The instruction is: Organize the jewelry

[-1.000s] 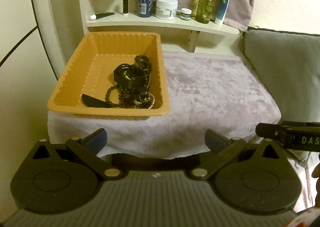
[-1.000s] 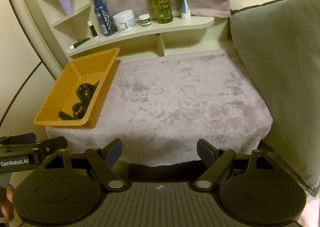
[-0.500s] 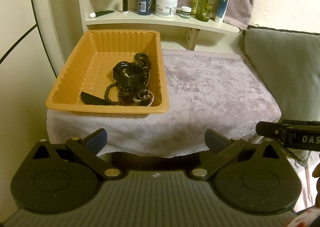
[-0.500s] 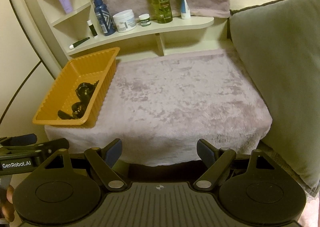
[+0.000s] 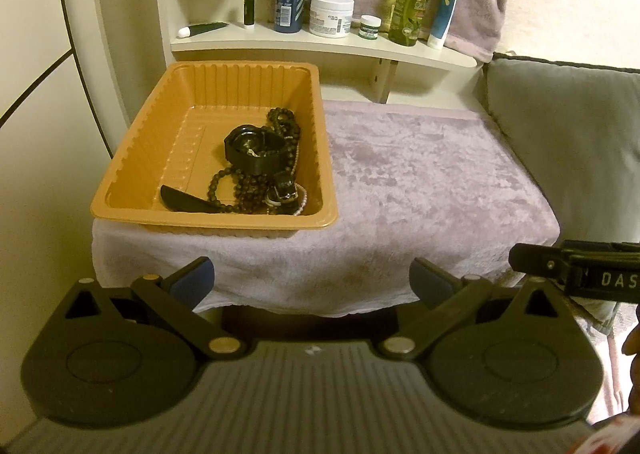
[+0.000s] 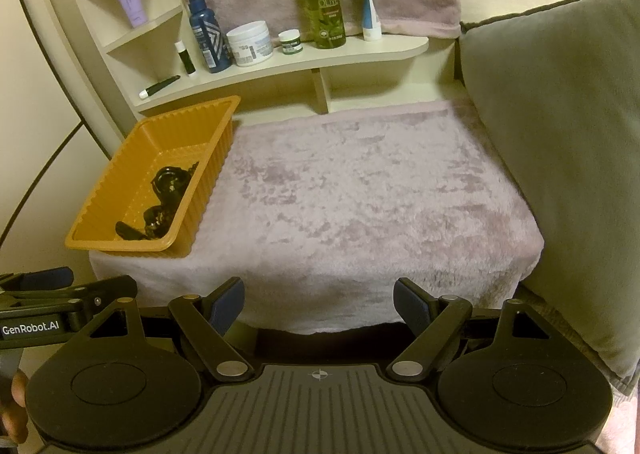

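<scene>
both wrist views look down and forward from just off the desk's point(image 5: 420, 181) near edge; both share the orange tray point(image 5: 120, 157) and shelf point(image 6: 280, 65).

Both wrist views are lit by dim, warm yellowish indoor light that falls evenly, with soft shadows under the shelf point(image 6: 280, 69) and inside the orange tray point(image 5: 120, 157) and no strong glare. The fisheye lenses bend straight lines hard toward the edges, and dark vignette corners show at about 1 and 11 o'clock. The middle of each view is fairly sharp though grainy, while the dark jewelry point(image 5: 256, 157) in the tray merges into one hard-to-read tangle, and the rims at 3 and 9 o'clock look softer.
</scene>
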### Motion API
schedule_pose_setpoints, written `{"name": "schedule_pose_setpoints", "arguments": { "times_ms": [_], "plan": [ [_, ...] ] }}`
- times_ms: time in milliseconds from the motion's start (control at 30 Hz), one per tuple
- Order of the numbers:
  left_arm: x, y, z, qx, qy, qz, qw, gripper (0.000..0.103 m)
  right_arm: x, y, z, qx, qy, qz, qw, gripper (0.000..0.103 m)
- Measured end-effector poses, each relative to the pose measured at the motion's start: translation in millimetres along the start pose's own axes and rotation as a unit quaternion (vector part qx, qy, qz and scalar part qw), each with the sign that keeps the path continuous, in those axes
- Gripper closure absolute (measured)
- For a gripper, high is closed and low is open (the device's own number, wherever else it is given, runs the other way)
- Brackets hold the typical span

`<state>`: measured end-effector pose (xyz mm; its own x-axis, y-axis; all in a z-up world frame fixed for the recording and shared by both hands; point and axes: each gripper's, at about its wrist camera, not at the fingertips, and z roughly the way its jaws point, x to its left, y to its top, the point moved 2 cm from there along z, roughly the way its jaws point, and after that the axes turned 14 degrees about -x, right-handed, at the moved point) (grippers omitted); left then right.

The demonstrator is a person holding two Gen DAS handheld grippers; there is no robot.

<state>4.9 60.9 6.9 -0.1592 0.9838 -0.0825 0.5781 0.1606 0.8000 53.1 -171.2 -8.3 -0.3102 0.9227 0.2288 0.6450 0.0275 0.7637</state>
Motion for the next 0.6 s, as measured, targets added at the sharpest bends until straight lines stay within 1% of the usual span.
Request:
{"name": "schedule_pose_setpoints", "arguments": {
  "times_ms": [600],
  "plan": [
    [0.9,1.6,-1.0,-0.002,0.001,-0.002,1.0,0.0,2.5,-0.1,-0.2,-0.001,-0.001,0.001,1.0,0.022]
  ]
}}
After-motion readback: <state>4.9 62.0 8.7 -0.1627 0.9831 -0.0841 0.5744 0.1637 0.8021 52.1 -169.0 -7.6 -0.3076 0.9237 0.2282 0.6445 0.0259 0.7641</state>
